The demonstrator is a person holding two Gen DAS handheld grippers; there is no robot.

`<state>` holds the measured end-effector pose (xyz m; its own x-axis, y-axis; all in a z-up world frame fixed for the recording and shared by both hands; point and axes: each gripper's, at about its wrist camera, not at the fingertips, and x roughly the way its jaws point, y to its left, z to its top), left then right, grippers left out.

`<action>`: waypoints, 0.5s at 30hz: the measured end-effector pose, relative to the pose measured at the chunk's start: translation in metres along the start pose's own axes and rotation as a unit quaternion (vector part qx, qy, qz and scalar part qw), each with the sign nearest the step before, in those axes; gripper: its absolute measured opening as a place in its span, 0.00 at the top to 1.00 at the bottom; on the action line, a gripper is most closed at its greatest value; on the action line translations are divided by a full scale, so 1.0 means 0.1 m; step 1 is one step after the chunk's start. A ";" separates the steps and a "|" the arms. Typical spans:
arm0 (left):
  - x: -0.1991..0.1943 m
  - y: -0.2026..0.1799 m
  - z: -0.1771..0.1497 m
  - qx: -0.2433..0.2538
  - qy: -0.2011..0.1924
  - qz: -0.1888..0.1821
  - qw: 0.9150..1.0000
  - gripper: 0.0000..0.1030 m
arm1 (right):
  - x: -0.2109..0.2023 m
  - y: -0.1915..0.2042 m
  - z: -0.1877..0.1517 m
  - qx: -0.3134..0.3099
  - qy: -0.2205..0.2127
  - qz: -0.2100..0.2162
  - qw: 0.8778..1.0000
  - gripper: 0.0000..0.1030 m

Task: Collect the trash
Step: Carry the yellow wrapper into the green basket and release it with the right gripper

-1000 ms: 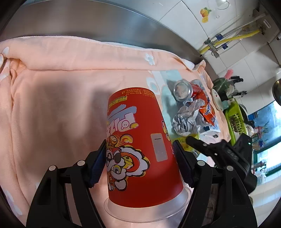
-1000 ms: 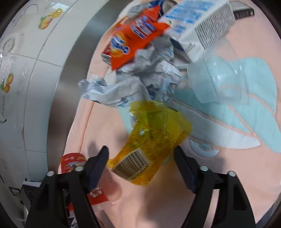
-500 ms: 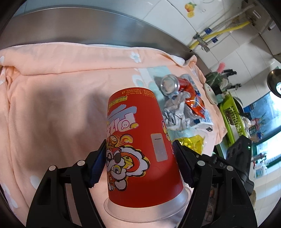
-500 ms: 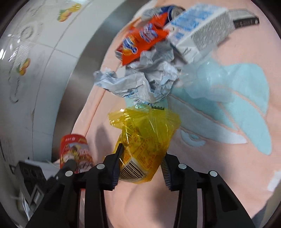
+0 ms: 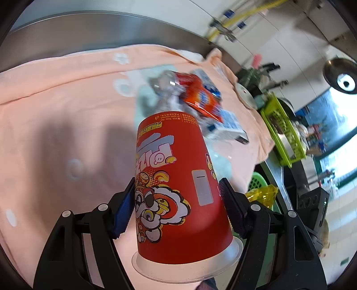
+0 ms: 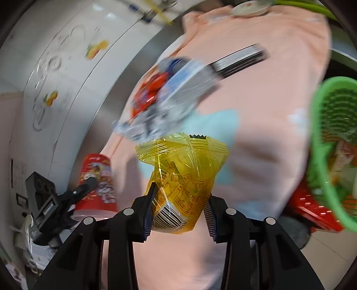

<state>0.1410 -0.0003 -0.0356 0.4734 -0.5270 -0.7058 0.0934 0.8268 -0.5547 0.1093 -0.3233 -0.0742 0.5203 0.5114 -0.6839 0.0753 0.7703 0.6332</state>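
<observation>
Trash: yellow wrapper (image 6: 180, 178) in right tongs (image 6: 178, 214) (green basket (image 6: 330, 142) beside).

this looks like a home kitchen. white wall tiles (image 6: 67, 73) carry small fruit stickers (image 6: 97, 48), and a yellow gas hose (image 5: 256, 11) with metal fittings runs along the wall. a steel counter edge (image 5: 111, 29) curves around a peach cloth (image 5: 55, 111) spread over the worktop. to one side stand a green plastic rack (image 5: 281, 129) with dishes and a hanging pan (image 5: 341, 75). a green basket (image 6: 330, 142) sits low by the tiled floor.
</observation>
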 end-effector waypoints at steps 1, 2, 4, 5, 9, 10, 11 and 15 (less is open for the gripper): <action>0.03 -0.06 0.00 0.005 0.002 -0.002 1.000 0.31 | -0.12 -0.14 0.01 0.004 -0.008 -0.009 1.000 0.63; 0.07 -0.15 -0.01 0.011 0.005 -0.005 1.000 0.31 | -0.22 -0.26 0.04 0.007 -0.015 -0.021 1.000 0.63; 0.13 -0.29 -0.02 0.022 0.013 -0.014 1.000 0.31 | -0.42 -0.55 0.09 0.015 -0.035 -0.057 0.998 0.63; 0.18 -0.37 -0.03 0.028 0.018 -0.018 0.999 0.31 | -0.50 -0.68 0.09 0.018 -0.043 -0.074 0.996 0.63; 0.36 -0.69 -0.07 0.051 0.037 -0.031 0.998 0.31 | -0.72 -1.23 0.16 0.034 -0.062 -0.147 0.987 0.63; 0.39 -0.76 -0.08 0.056 0.041 -0.033 0.997 0.31 | -0.74 -1.35 0.18 0.039 -0.063 -0.158 0.985 0.63; 0.43 -0.84 -0.10 0.062 0.045 -0.036 0.996 0.31 | -0.77 -1.48 0.19 0.045 -0.064 -0.169 0.983 0.63; 0.59 -1.13 -0.16 0.087 0.059 -0.044 0.994 0.31 | -0.77 -1.90 0.23 0.074 -0.053 -0.191 0.977 0.63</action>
<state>0.1445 -0.1275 -0.0213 0.3521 -0.6096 -0.7102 0.2839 0.7926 -0.5396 0.0748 -0.5179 -0.1338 0.5147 0.1480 -0.8445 0.4004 0.8295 0.3894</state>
